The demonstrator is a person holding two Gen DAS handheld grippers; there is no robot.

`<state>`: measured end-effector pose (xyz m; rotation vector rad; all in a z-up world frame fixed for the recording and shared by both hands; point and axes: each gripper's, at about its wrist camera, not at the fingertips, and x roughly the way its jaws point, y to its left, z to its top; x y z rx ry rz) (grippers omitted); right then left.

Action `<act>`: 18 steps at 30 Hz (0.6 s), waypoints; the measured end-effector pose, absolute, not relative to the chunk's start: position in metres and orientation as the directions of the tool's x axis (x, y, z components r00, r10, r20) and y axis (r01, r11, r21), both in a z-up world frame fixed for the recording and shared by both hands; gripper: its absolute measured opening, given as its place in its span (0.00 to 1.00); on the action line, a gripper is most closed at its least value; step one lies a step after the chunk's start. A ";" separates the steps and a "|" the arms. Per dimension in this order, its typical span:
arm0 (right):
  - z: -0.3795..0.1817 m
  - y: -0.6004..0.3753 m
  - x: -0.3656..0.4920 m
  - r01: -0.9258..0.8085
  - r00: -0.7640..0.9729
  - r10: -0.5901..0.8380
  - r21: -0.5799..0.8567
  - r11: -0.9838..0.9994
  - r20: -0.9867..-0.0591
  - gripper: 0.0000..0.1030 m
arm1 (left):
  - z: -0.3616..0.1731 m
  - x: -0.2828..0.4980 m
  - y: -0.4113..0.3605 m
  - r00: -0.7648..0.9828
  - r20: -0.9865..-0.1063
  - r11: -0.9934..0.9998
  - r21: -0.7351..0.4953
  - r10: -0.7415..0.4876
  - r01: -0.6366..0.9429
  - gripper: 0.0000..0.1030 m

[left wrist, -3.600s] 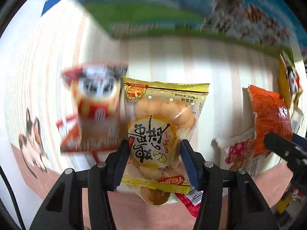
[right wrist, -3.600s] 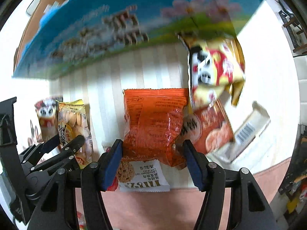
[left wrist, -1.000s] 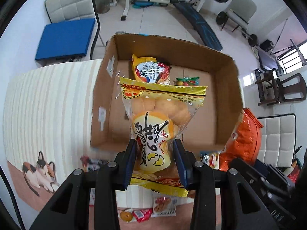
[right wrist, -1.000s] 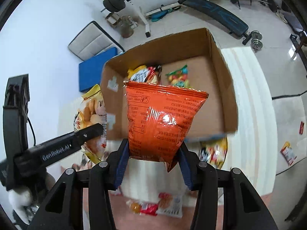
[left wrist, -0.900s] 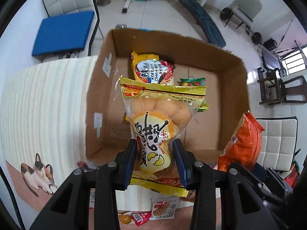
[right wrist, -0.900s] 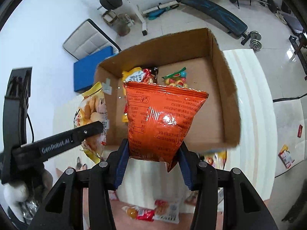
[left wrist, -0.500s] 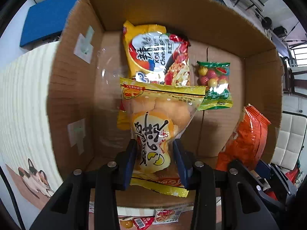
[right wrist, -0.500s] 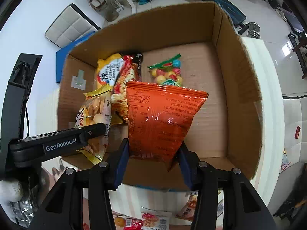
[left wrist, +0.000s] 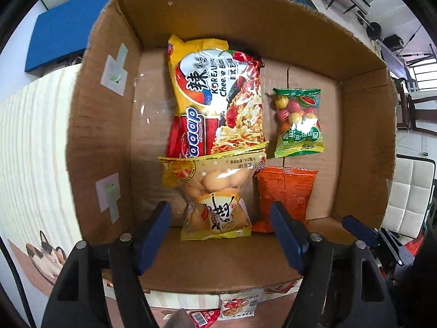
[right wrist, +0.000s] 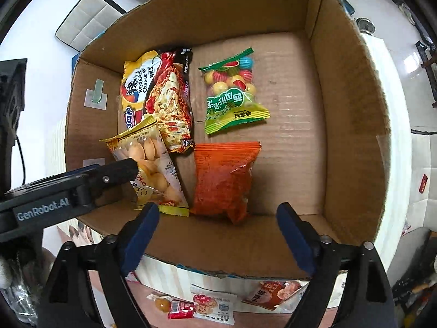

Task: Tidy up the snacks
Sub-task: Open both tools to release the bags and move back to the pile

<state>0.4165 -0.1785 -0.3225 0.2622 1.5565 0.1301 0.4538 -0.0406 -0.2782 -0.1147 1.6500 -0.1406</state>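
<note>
A cardboard box holds several snacks. The yellow egg-cake bag lies on the box floor, its top edge overlapping a noodle packet. The orange snack bag lies beside it on the right. A green candy bag lies further back. My left gripper is open and empty above the box's near wall, just behind the egg-cake bag. My right gripper is open and empty, just behind the orange bag.
Small snack packets lie on the striped table in front of the box. The left gripper's arm reaches over the box's left near corner. Chairs and gym gear stand beyond the table.
Both grippers have opened. The egg-cake bag and the orange bag have dropped from the jaws onto the box floor. Both grippers came closer over the box.
</note>
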 end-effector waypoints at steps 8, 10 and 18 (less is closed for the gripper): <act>-0.289 -0.177 0.402 0.043 0.117 0.182 0.188 0.981 -0.976 0.92 | -0.237 0.433 -0.029 0.027 -0.992 0.992 -0.125 -0.126 0.026 0.91; -0.279 -0.177 0.396 0.037 0.141 0.186 0.193 0.981 -0.972 0.92 | -0.224 0.424 -0.028 0.063 -0.990 0.992 -0.122 -0.124 0.024 0.91; -0.242 -0.179 0.349 0.020 0.206 0.227 0.236 0.972 -0.952 0.92 | -0.178 0.372 -0.028 0.187 -0.976 0.994 -0.107 -0.109 0.023 0.91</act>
